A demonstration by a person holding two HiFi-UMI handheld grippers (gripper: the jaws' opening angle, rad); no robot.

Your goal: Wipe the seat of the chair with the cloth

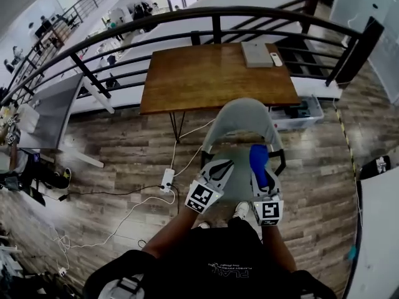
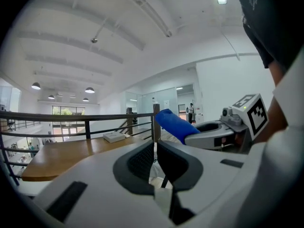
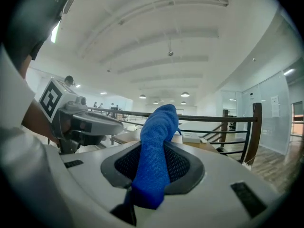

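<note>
A grey chair [image 1: 240, 120] stands in front of me, its back toward a wooden table; both grippers hang over its seat and hide most of it. My right gripper [image 1: 262, 170] is shut on a blue cloth [image 1: 259, 159], which sticks up out of the jaws [image 3: 156, 141]. In the right gripper view, the gripper [image 3: 153, 163] pinches the cloth's lower end. My left gripper [image 1: 220, 166] hovers beside it to the left, shut with nothing between its jaws [image 2: 156, 152]. In the left gripper view, the cloth [image 2: 173, 124] shows just to the right.
A wooden table [image 1: 212, 73] with a flat grey box [image 1: 257, 53] stands behind the chair, in front of a black railing [image 1: 187, 17]. A power strip [image 1: 167, 179] with cables lies on the floor at left. A clear bin [image 1: 299, 112] sits at right.
</note>
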